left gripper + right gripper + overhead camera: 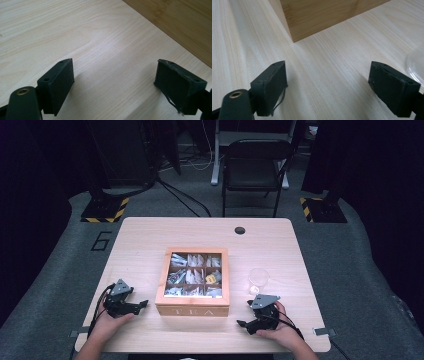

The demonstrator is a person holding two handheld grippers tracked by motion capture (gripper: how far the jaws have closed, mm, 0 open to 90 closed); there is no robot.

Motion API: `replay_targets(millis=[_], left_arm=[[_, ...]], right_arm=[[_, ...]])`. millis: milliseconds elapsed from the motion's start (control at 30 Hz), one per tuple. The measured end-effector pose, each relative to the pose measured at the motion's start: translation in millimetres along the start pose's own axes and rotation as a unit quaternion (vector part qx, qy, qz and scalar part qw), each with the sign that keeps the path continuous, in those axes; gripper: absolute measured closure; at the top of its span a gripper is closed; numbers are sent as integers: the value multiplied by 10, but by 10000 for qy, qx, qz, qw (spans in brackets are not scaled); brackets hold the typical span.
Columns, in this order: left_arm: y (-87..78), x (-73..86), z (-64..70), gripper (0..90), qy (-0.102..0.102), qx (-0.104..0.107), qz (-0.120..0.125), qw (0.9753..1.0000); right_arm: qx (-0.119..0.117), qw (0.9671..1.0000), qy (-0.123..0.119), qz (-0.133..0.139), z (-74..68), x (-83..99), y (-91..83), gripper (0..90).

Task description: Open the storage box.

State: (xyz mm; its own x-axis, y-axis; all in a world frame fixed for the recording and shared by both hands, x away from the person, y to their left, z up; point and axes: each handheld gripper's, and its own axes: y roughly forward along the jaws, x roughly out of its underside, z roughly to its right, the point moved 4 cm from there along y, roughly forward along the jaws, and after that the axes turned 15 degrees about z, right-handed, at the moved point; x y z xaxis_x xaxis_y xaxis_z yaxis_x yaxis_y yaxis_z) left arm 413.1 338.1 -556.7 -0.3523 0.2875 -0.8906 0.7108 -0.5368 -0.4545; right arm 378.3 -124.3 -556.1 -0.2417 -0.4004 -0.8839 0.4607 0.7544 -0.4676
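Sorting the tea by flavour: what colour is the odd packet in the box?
Yellow packet, among white ones; high view shows it best.

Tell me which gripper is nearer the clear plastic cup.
Right. The right gripper rests just in front of the clear plastic cup, fingers open. The left gripper lies across the tea box, on its far side.

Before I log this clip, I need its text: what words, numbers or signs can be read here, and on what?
"TEA" on the front wall of the wooden box.
"6" on the grey floor, left of the table.
The packets in the box, one with a yellow tag: any print is too small to read.
Nothing to read in the two gripper views.
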Motion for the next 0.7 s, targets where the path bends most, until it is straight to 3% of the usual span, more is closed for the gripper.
replay_targets(millis=[700], left_arm=[[-24, 11, 21, 166, -61, -49, 10, 10000]], right_arm=[[-44, 10000, 46, 8, -4, 4, -5, 136]])
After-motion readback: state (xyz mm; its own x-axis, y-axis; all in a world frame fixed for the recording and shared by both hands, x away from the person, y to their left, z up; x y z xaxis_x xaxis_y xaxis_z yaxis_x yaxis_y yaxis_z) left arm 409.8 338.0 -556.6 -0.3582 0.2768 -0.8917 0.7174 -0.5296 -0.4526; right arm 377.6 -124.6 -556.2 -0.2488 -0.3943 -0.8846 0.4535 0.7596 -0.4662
